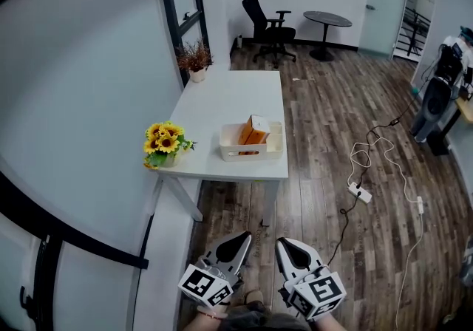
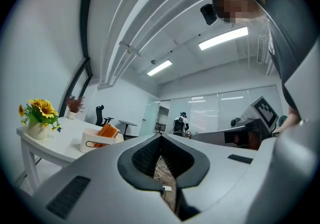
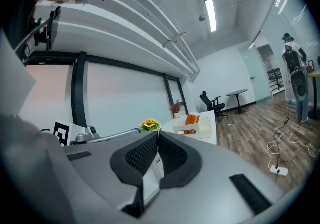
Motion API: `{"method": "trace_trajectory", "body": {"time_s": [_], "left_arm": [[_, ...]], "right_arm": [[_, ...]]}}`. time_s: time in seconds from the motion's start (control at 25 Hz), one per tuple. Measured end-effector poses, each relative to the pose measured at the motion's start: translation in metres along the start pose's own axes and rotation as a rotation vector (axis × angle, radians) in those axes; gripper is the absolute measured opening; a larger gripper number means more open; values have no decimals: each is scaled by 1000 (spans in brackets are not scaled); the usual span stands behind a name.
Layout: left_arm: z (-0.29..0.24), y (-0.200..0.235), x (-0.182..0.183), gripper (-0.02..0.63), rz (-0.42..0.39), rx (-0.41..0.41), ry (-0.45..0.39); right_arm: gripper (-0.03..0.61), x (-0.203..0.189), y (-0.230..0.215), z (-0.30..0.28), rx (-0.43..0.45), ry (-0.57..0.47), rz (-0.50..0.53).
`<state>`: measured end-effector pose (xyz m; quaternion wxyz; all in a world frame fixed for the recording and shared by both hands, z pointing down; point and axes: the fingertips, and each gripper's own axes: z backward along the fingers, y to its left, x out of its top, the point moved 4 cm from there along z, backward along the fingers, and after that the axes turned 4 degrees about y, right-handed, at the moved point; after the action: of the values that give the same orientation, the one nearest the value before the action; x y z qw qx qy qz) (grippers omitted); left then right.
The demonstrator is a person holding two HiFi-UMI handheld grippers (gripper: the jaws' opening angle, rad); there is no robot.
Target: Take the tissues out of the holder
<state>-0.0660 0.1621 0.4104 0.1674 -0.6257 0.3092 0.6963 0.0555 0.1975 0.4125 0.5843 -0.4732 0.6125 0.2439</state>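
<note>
A white holder (image 1: pixel 235 151) stands on the white table (image 1: pixel 222 100) near its front edge, with orange tissue packs (image 1: pixel 252 132) sticking out of it. Both grippers are low and well short of the table, over the wooden floor. My left gripper (image 1: pixel 242 238) is shut and holds nothing. My right gripper (image 1: pixel 285 243) is beside it, also shut and holding nothing. In the left gripper view the holder (image 2: pixel 93 141) and an orange pack (image 2: pixel 106 130) lie far off to the left. The right gripper view shows the holder (image 3: pixel 198 127) and pack (image 3: pixel 192 119) far ahead, just above the jaws.
A vase of sunflowers (image 1: pixel 165 142) stands at the table's front left corner and a small potted plant (image 1: pixel 195 59) at its far end. A power strip with cables (image 1: pixel 360 191) lies on the floor to the right. An office chair (image 1: pixel 267 24), a round table (image 1: pixel 327 21) and a person (image 1: pixel 442 87) are farther off.
</note>
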Motion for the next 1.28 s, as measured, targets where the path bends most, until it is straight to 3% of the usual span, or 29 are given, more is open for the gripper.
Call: {"method": "trace_trajectory", "body": {"time_s": [0.44,0.88,1.08,1.28], "left_arm": [[-16,21,0,8,21,-18,7],[-51,58,13,8,-19,55,-13],[-68,76,19,8,-40,88,-32],[-85,89,26,8,-47,122,-44]], "right_arm": [[6,0,-20,-12,-71,13,-19],[6,36,-43,-64,-19,11,1],[6,43,-63,-87,-11,-32,124],[6,55,-79,-103,14,-43,124]]}}
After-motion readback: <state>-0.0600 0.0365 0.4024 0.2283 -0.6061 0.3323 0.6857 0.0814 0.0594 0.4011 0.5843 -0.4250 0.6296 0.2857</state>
